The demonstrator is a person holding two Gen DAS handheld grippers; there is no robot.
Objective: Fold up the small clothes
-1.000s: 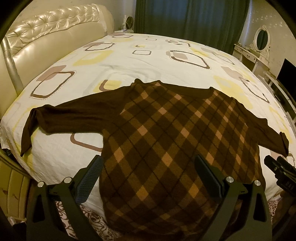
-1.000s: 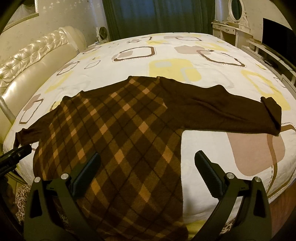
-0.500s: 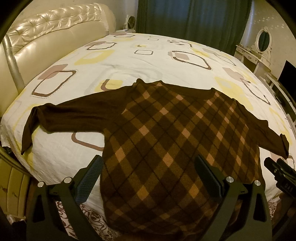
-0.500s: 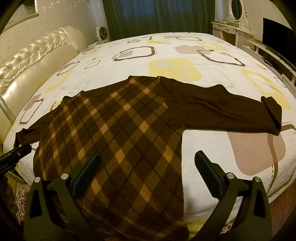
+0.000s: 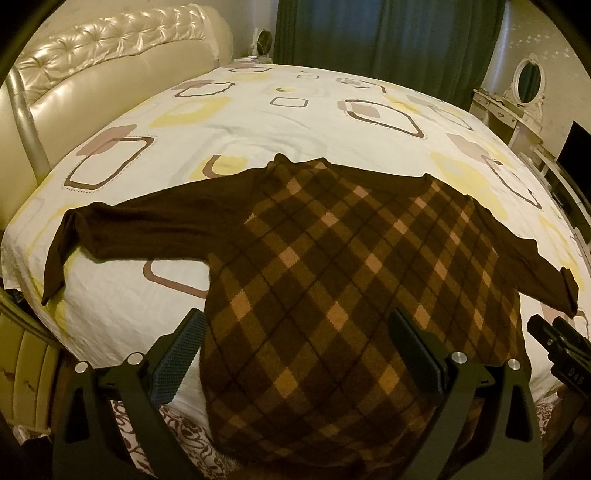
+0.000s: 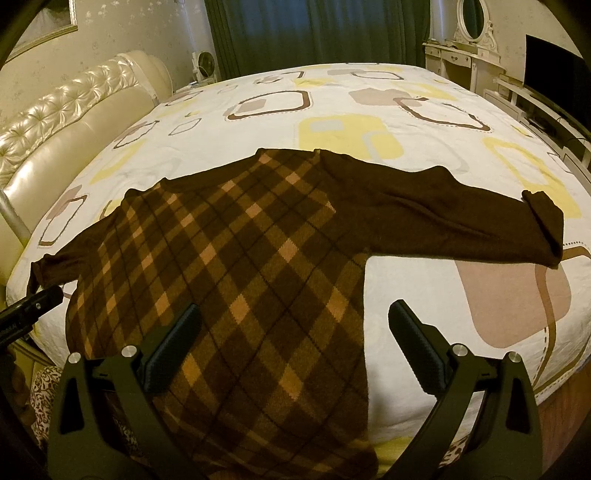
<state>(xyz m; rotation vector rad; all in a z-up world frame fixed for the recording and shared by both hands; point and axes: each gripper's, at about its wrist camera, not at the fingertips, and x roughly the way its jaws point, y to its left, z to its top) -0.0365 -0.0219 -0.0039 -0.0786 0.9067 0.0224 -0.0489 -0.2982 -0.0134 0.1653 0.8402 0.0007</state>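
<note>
Sweater [image 5: 332,288]: spread flat on bed [image 5: 295,122], sleeves out, hem over near edge.
Left gripper [image 5: 295,350]: spread wide, holding nothing.
Right gripper [image 6: 295,343]: spread wide, empty.
Risk: overhanging hem may drag sweater off; thick knit may bunch.

Sweater [image 5: 332,280]: dark brown body with a diagonal argyle pattern of tan and orange diamonds crossed by thin dark lines. Sleeves: plain dark brown. Bed cover [image 5: 258,122]: white ground printed with rounded rectangles in yellow, taupe and brown outline. Headboard [image 5: 92,74], upper left of the frame: cream, glossy, button-tufted. Curtains [image 5: 388,33], top centre: dark green. Left hand-held gripper [image 5: 295,354] and right hand-held gripper [image 6: 295,350]: black, with silver screws.
</note>
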